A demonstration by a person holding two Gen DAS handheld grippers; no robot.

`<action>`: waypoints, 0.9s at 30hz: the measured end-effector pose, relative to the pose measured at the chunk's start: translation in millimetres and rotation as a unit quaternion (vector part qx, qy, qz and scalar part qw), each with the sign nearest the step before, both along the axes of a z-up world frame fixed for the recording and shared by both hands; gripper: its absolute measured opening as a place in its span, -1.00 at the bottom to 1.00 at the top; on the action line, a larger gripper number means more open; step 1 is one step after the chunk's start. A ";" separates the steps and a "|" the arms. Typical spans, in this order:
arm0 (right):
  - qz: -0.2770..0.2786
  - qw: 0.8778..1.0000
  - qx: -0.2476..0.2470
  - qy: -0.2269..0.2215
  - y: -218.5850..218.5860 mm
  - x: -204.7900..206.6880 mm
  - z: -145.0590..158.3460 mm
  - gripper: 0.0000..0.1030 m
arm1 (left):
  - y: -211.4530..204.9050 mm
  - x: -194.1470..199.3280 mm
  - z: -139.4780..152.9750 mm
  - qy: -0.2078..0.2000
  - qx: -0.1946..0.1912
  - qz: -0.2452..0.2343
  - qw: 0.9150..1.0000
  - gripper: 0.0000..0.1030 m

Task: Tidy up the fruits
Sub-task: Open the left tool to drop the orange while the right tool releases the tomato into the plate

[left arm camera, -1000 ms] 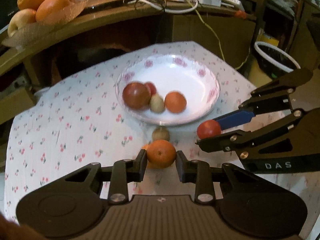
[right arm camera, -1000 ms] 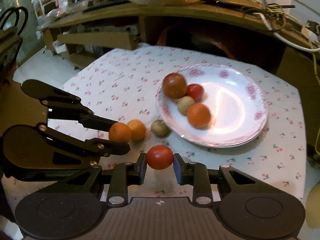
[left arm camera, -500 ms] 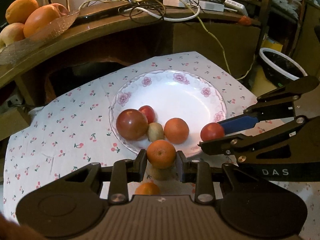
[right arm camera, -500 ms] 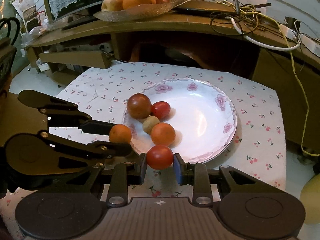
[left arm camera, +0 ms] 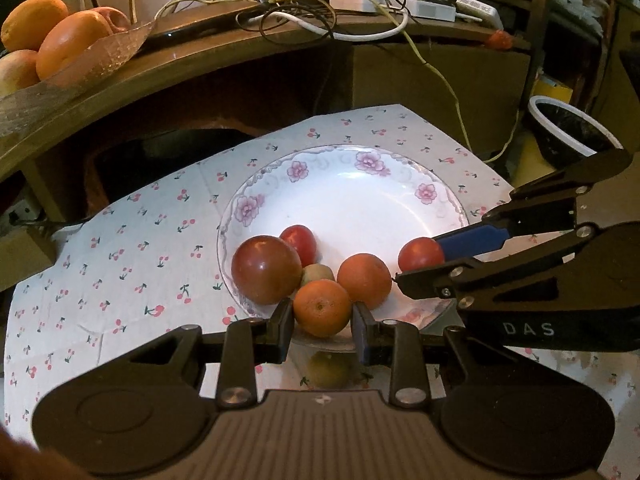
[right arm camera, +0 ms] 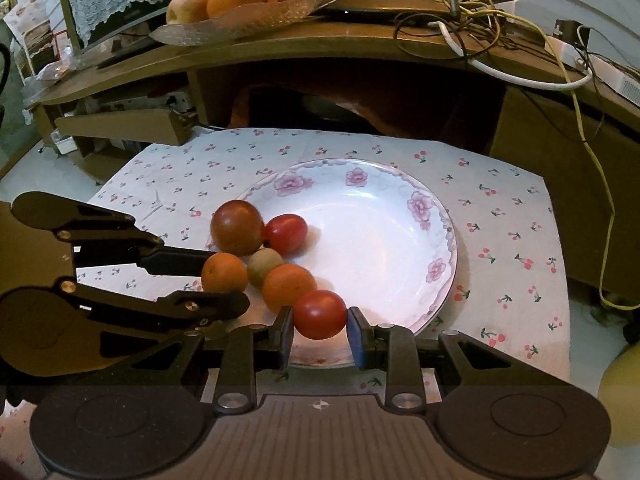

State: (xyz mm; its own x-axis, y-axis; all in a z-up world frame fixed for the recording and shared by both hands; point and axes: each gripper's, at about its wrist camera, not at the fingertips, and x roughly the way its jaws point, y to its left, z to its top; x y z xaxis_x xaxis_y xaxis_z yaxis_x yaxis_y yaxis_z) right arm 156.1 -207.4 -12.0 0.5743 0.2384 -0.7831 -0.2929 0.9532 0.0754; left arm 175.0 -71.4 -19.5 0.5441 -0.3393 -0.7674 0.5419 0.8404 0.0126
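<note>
Fruits mostly on the plate (left arm camera: 400, 168) already. Left wrist view: four sit in its near-left part, a big dark-red tomato (left arm camera: 266, 270), small red tomato (left arm camera: 299, 240), greenish fruit (left arm camera: 318, 273) and an orange (left arm camera: 365, 275), all bunched and touching. Left gripper (left arm camera: 322, 322) is clamped on a second orange (left arm camera: 322, 308), held over the plate's near rim, not yet released. One more greenish fruit (left arm camera: 330, 368) lies on the cherry-print cloth (left arm camera: 120, 248) below the jaws, off the plate, so that one's left to do. Right gripper comes in from the right, level, fingers pointing across the plate w/ a red tomato (left arm camera: 420, 254) pinched at its tip.

Right wrist view: right gripper (right arm camera: 320, 326) closed on the red tomato (right arm camera: 320, 314), hovering above the near rim of the plate (right arm camera: 440, 216). Left gripper (right arm camera: 224, 276) reaches in from the left, angled slightly down, gripping its orange (right arm camera: 223, 273) just beside the pile. Est. two drops plus one pickup remain.
</note>
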 end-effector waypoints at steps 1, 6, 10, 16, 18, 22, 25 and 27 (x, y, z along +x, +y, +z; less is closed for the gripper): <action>-0.001 1.000 -0.001 0.000 0.2 0.6 -0.5 -0.43 | -0.9 0.5 -0.7 -0.001 0.001 0.000 1.000 -0.30; -0.003 1.000 -0.006 0.001 -1.8 3.9 -4.6 -0.43 | -3.7 3.4 -3.9 0.001 0.002 0.003 1.000 -0.30; -0.004 1.000 -0.010 0.004 -2.9 7.3 -8.3 -0.42 | -4.5 3.6 -4.4 0.002 0.000 0.005 1.000 -0.30; -0.003 1.000 -0.013 0.002 -2.4 7.8 -9.6 -0.38 | -3.6 3.7 -3.7 0.002 -0.001 0.004 1.000 -0.28; -0.004 1.000 -0.012 -0.001 -2.7 7.4 -9.5 -0.37 | -3.8 3.3 -3.3 0.000 0.000 0.003 1.000 -0.28; -0.004 1.000 -0.011 -0.007 -3.0 5.9 -7.7 -0.36 | -4.6 2.1 -1.5 -0.005 0.002 0.002 1.000 -0.27; -0.004 1.000 -0.009 -0.013 -4.1 4.8 -5.5 -0.35 | -5.0 0.8 0.4 -0.008 0.002 0.002 1.000 -0.27; -0.003 1.000 -0.009 -0.016 -4.1 3.5 -4.0 -0.35 | -5.3 -0.5 2.1 -0.011 0.002 0.001 1.000 -0.27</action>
